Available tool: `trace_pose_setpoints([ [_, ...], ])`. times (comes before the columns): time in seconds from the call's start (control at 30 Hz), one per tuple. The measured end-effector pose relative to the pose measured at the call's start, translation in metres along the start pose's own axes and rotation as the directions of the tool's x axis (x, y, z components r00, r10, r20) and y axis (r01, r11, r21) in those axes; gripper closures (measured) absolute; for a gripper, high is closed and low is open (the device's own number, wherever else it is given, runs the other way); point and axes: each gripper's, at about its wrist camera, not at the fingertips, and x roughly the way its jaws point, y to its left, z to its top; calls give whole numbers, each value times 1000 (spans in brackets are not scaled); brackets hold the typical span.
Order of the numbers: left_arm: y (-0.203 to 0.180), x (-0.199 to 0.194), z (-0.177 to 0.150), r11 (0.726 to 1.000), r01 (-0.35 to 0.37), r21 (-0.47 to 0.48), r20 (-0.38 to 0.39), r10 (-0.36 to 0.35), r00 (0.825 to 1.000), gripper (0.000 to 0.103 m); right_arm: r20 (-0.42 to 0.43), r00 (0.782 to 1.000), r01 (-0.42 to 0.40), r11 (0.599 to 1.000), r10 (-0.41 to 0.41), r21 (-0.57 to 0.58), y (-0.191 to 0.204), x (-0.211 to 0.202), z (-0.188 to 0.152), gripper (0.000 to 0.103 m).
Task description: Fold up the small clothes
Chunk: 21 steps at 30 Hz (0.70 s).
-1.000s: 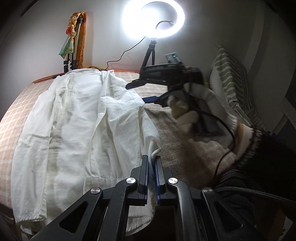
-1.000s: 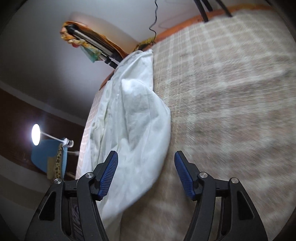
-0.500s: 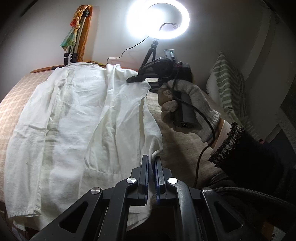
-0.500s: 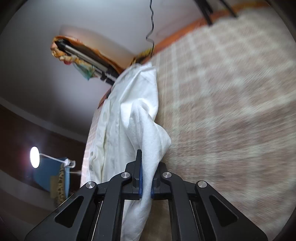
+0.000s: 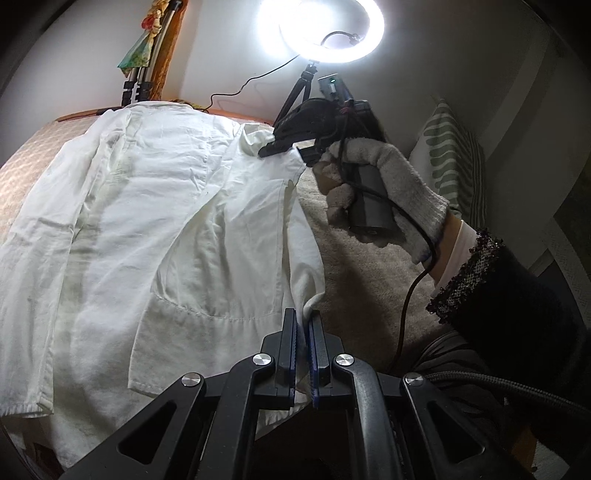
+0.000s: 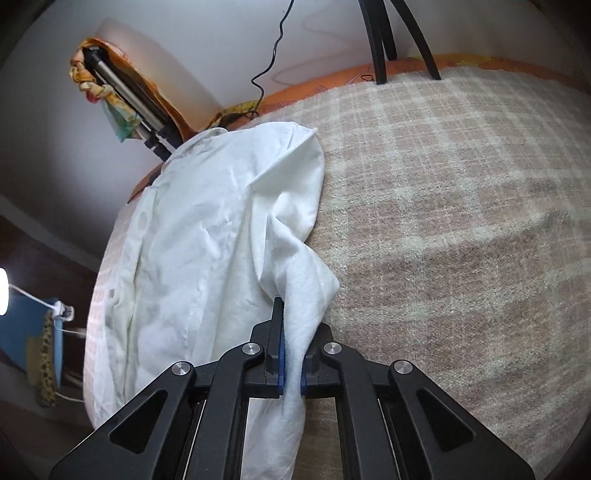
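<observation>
Your white shirt [image 5: 155, 229] lies spread over the checked blanket [image 6: 461, 206] on the bed, collar end toward the far wall, with its right-hand edge drawn up into folds. Your left gripper [image 5: 303, 325] is pressed together on the near corner of that edge, a thin ridge of white cloth caught between its blue pads. Your right gripper [image 6: 291, 345] pinches the same edge farther up, near the shoulder; in its own view the fabric rises from the blanket, passes between the two fingers and hangs down below them (the pads are tight against it on both sides). From the left view you can see your gloved right hand [image 5: 384, 184] wrapped around that gripper's handle, a black cable trailing from it, just beside the shirt's edge. Behind it a ring light [image 5: 321, 29] on a tripod glows against the wall, and a striped green-and-white pillow [image 5: 450, 155] leans at the right of the bed.
</observation>
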Motion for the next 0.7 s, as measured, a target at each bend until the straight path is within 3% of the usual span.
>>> trace_pose_setpoints([
  [0.07,3,-1,-3,1000,-3,-12,2,3,1000,101,18,1000,-1,1000,1,-27,7,-7,4,99],
  [0.27,19,-10,-11,997,12,-83,8,-12,1000,101,19,993,116,987,-115,-108,32,-6,5,99],
  [0.43,27,-21,-16,994,7,-112,26,-4,1000,101,58,989,146,971,-138,-188,66,-16,7,99],
  [0.7,48,-35,-27,987,-29,-160,37,35,999,101,47,987,159,952,-152,-263,109,4,9,99],
])
